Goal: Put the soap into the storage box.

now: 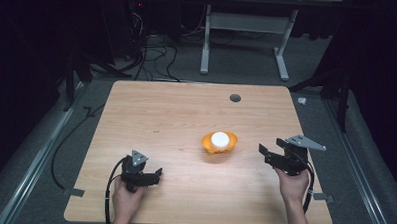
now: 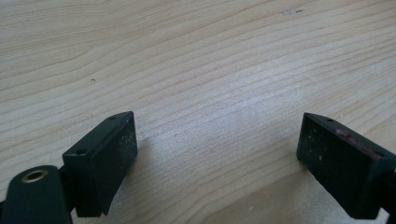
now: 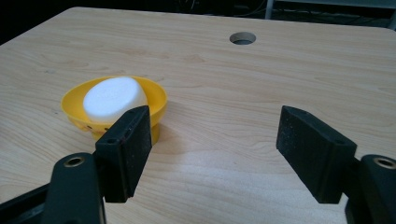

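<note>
Now both tongs stand released: left tongs (image 1: 157, 174) low over the table (image 1: 176, 121), right tongs (image 1: 271, 152) raised beside the yellow bowl (image 1: 219, 143).

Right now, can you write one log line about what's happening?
left gripper: open, empty | right gripper: open, empty, near yellow bowl | white puck: in bowl | table

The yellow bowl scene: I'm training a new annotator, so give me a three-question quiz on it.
1. True or false: the white block lies inside the yellow bowl.
2. Which tool stands nearer the bowl: left tool or right tool?
3. Multiple choice: between the right tool's jaws is A) the bowl, B) bare table, C) a cable.

Key: 1 true; 2 right tool; 3 B.
</note>
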Motion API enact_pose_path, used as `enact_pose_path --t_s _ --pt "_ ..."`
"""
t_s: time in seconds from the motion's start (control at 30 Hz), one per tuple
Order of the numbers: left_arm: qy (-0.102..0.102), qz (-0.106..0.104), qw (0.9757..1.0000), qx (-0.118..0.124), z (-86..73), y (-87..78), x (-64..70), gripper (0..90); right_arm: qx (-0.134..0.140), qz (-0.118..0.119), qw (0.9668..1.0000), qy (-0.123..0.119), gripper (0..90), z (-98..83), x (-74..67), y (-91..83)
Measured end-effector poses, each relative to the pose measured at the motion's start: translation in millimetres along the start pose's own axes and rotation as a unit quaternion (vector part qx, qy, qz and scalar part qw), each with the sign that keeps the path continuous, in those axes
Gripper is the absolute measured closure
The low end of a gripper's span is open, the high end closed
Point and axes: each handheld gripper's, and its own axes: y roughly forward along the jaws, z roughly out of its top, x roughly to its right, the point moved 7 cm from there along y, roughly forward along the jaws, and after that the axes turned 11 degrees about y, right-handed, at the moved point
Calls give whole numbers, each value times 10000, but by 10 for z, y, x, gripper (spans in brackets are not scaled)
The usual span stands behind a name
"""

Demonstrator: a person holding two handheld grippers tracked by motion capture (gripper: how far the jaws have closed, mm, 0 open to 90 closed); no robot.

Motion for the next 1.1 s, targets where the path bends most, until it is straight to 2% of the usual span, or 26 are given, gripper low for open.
enact_pose_path --t_s 0.57,1.1 --pt "-2 1 10000 0 0 0 0 126 14 8 10000 42 278 -120 5 -74" --pt "-2 2 10000 -1 0 0 0 126 -112 26 9999 62 282 -299 -38 -86"
